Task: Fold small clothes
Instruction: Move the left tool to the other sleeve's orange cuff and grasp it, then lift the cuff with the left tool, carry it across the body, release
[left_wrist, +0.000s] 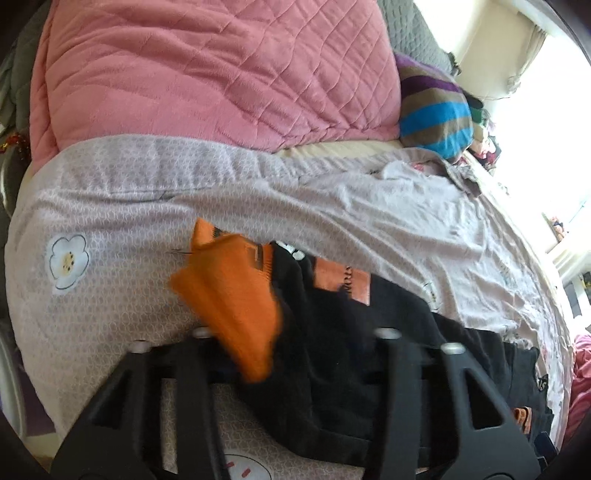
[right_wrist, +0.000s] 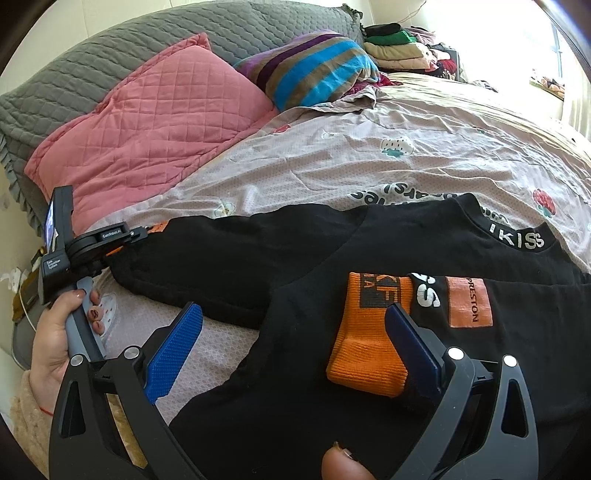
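Observation:
A black sweatshirt with orange cuffs and an orange patch lies spread on the bed. In the left wrist view my left gripper is shut on the orange cuff of one sleeve, lifted and blurred above the bedspread, with the black fabric trailing right. In the right wrist view my right gripper is open over the sweatshirt's body. Its right finger rests against the other orange cuff, folded onto the chest. The left gripper shows at the far sleeve end.
A pink quilted pillow, a striped pillow and a grey quilt lie at the head of the bed. Stacked clothes sit at the far corner. The patterned bedspread lies wrinkled beyond the sweatshirt.

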